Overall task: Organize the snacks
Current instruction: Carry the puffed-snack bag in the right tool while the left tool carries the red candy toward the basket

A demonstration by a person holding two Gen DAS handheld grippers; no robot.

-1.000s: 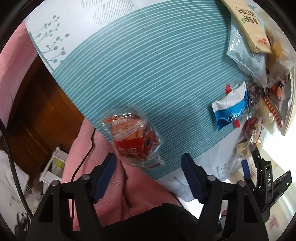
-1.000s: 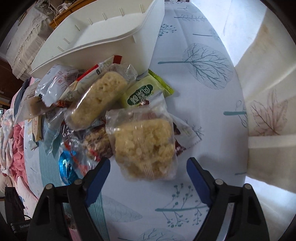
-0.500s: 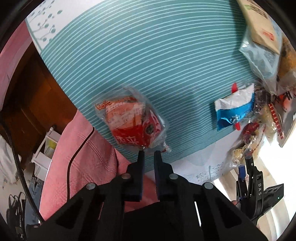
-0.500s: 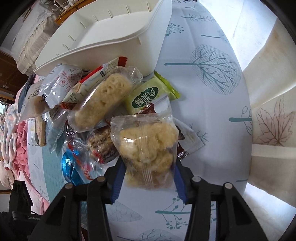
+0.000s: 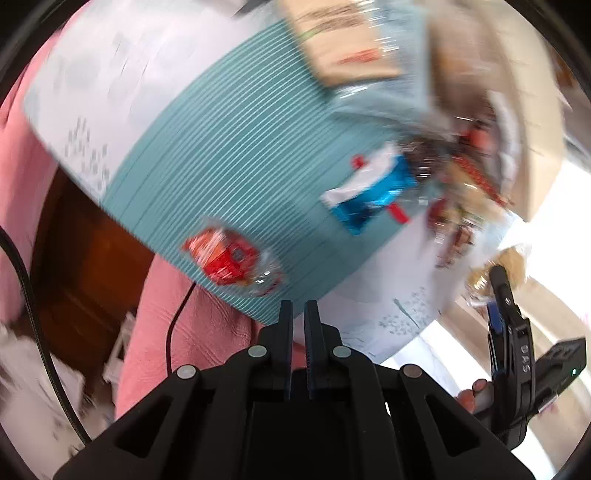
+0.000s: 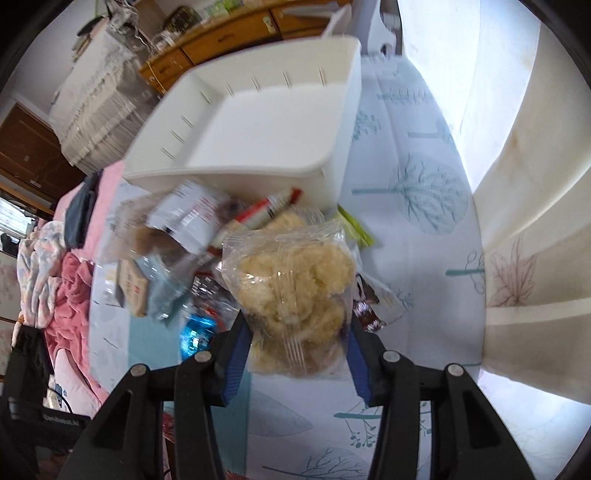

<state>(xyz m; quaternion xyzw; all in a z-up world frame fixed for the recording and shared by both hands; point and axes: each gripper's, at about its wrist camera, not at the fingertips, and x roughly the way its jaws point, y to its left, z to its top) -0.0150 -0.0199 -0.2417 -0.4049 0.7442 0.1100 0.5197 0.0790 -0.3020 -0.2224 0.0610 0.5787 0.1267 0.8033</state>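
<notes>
My right gripper is shut on a clear bag of yellow puffed rice cake and holds it above the snack pile, in front of the empty white bin. My left gripper is shut and empty, raised above the table edge. A red snack packet lies on the teal striped cloth just beyond its fingertips. A blue and white packet lies further right. The right gripper also shows in the left wrist view.
A brown box and several packets lie at the far side of the pile. The tree-print tablecloth spreads right of the bin. Pink bedding and a black cable lie below the table edge. A wooden dresser stands behind.
My right gripper closed on the rice cake bag and lifted it toward the bin. My left gripper closed beside the red packet without holding it, then pulled back and up.
</notes>
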